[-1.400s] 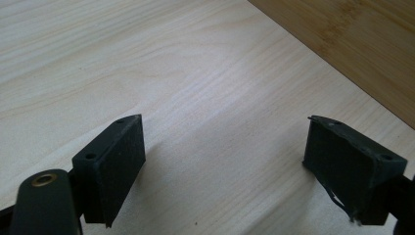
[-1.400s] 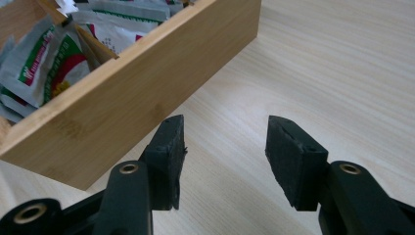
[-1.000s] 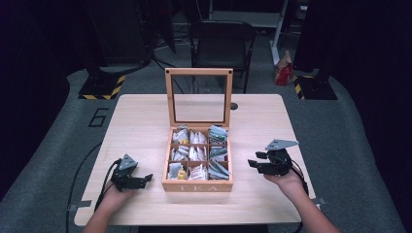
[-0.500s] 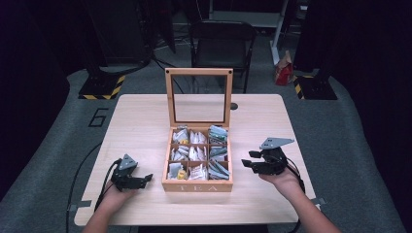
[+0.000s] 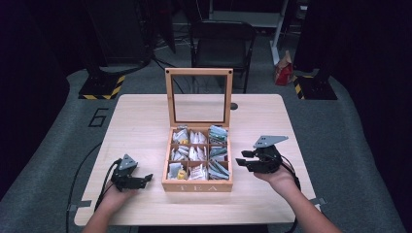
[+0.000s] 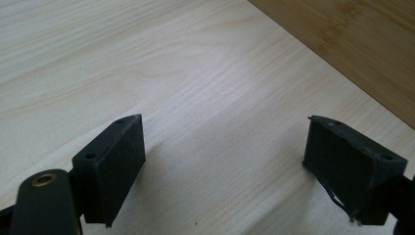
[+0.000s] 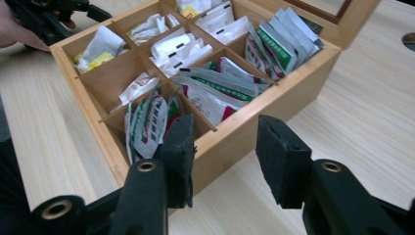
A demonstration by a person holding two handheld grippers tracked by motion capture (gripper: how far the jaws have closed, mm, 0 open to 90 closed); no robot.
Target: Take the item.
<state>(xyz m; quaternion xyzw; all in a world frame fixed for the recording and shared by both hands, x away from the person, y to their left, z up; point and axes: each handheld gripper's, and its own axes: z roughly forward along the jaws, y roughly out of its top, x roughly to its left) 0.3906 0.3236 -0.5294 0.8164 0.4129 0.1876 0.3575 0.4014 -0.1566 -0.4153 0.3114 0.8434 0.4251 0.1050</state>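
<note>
Bamboo-coloured and divided into nine compartments, the tea box (image 5: pixel 197 165) sits near the middle of the table (image 5: pixel 141 126), toward my edge of it, with its glass-paned lid (image 5: pixel 198 97) standing upright at the far side. Every compartment I can make out holds paper tea sachets (image 7: pixel 215 93), mostly white, green and grey, with a yellow-tagged one (image 5: pixel 180 174) in the front left cell as seen from the high view. My right gripper (image 5: pixel 242 163) hangs just beside the box's right wall, slightly above the tabletop, jaws parted and nothing between them; in the right gripper view one jaw sits over the nearest corner compartment and the other lies outside the wall (image 7: pixel 254 122). My left gripper (image 5: pixel 144 178) rests low on the table off the box's front left corner, near it but not touching, jaws spread wide over bare wood in the left gripper view, where a slice of the box's side (image 6: pixel 352 44) crosses the upper right corner. Both of my hands (image 5: pixel 278 175) grip the tools from the near edge.
</note>
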